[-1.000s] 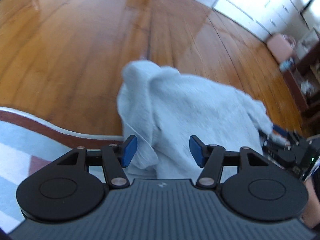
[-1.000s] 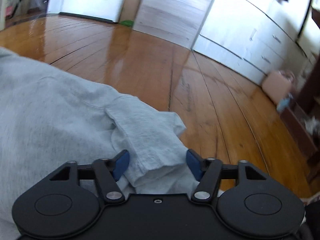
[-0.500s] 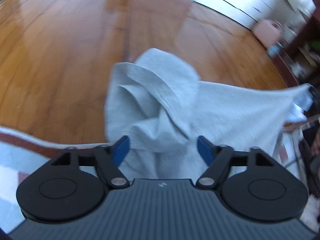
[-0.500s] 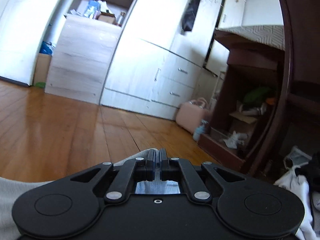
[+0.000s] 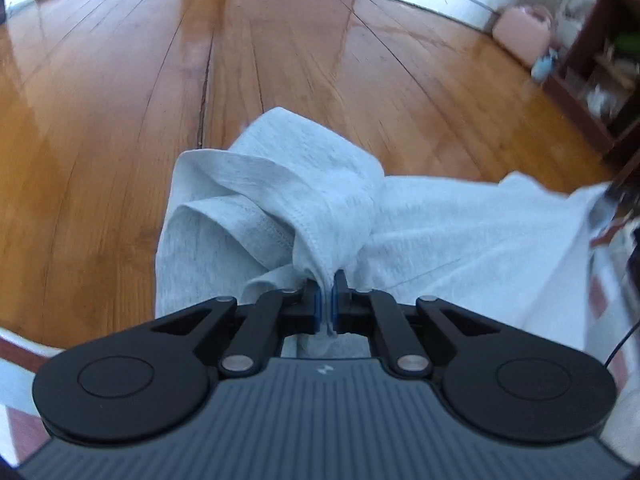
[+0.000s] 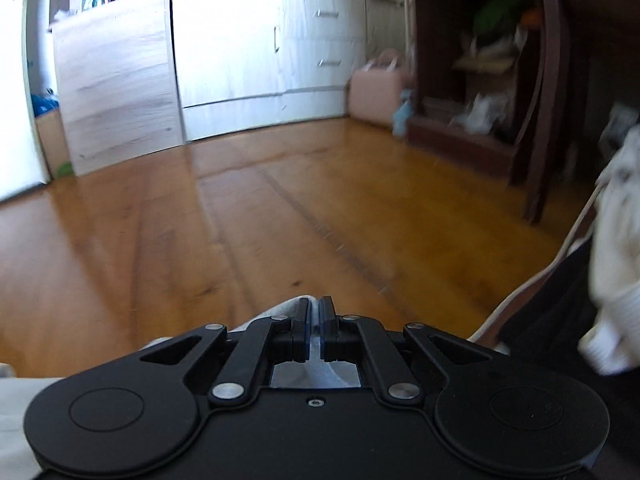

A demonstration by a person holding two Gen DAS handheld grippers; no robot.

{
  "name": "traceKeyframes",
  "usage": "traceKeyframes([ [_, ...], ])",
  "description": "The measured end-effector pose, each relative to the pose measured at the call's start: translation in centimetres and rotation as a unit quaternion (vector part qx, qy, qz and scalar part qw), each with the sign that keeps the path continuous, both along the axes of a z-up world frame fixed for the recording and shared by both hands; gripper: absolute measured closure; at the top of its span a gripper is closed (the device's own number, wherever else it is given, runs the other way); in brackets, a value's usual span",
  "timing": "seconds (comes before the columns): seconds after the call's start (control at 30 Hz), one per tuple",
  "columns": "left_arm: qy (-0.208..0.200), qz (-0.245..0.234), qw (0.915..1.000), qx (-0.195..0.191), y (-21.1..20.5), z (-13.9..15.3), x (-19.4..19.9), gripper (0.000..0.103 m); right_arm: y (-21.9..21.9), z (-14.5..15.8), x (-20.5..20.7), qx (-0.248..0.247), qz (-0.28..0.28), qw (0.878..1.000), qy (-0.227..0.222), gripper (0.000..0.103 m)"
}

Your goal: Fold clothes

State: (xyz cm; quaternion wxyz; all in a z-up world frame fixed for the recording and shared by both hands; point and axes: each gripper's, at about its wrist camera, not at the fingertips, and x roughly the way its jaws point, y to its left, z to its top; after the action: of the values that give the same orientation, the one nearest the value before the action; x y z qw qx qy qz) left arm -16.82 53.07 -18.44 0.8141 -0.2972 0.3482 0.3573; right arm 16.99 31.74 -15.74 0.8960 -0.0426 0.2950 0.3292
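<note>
A light grey garment (image 5: 304, 184) hangs bunched in front of my left gripper (image 5: 327, 300), which is shut on a hemmed edge of it. The cloth stretches away to the right, above the wooden floor (image 5: 120, 100). My right gripper (image 6: 316, 326) is shut on another part of the same grey garment (image 6: 280, 312); only a small bit of cloth shows around its jaws and at the lower left of that view.
White cabinets (image 6: 248, 48) stand along the far wall. A pink case (image 6: 376, 92) sits by a dark wooden shelf unit (image 6: 480, 80). A patterned rug edge (image 5: 16, 344) lies at lower left. White cloth (image 6: 616, 240) and dark fabric lie at the right.
My left gripper has closed on the garment's hem; it was open before. My right gripper closed on the cloth earlier and has lifted, now facing the cabinets.
</note>
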Motion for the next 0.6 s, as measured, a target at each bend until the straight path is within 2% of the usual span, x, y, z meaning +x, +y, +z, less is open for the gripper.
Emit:
traceKeyframes([
  [0.1,-0.03,0.031,0.9988,0.022,0.0,2.1,-2.2,0.099,-0.3,-0.6,0.1,0.015,0.006,0.999,0.039,0.099],
  [0.17,-0.103,0.055,0.993,0.018,0.0,3.9,-4.9,0.099,-0.6,-0.5,0.0,0.02,0.009,0.999,0.049,0.099],
  [0.23,-0.187,0.073,0.9796,-0.008,-0.3,4.9,-8.1,0.099,-1.1,0.0,-0.4,0.034,0.016,0.998,0.048,0.099],
  [0.33,-0.27,0.09,0.9545,-0.09,-0.3,3.4,-11.3,0.098,-1.6,0.5,-1.2,0.042,0.028,0.998,0.047,0.099],
  [0.4,-0.282,0.092,0.9447,-0.141,-0.2,1.8,-11.6,0.096,-1.6,0.7,-1.7,0.032,0.029,0.998,0.051,0.094],
  [0.43,-0.287,0.093,0.9388,-0.166,-0.1,1.1,-11.7,0.086,-1.7,0.7,-1.7,0.026,0.025,0.998,0.06,0.091],
  [0.47,-0.29,0.088,0.9346,-0.187,-0.1,0.4,-11.5,0.067,-1.8,0.6,-1.7,0.021,0.02,0.997,0.07,0.091],
  [0.53,-0.272,0.082,0.9382,-0.198,-0.5,0.2,-10.8,0.05,-2.2,0.5,-1.6,0.012,0.008,0.996,0.091,0.09],
  [0.57,-0.263,0.079,0.9398,-0.203,-0.7,0.1,-10.5,0.049,-2.5,0.5,-1.6,0.01,0.003,0.995,0.102,0.089],
  [0.6,-0.241,0.071,0.9493,-0.189,-1.2,0.5,-10.2,0.048,-2.8,0.4,-1.5,0.011,-0.001,0.993,0.114,0.089],
])
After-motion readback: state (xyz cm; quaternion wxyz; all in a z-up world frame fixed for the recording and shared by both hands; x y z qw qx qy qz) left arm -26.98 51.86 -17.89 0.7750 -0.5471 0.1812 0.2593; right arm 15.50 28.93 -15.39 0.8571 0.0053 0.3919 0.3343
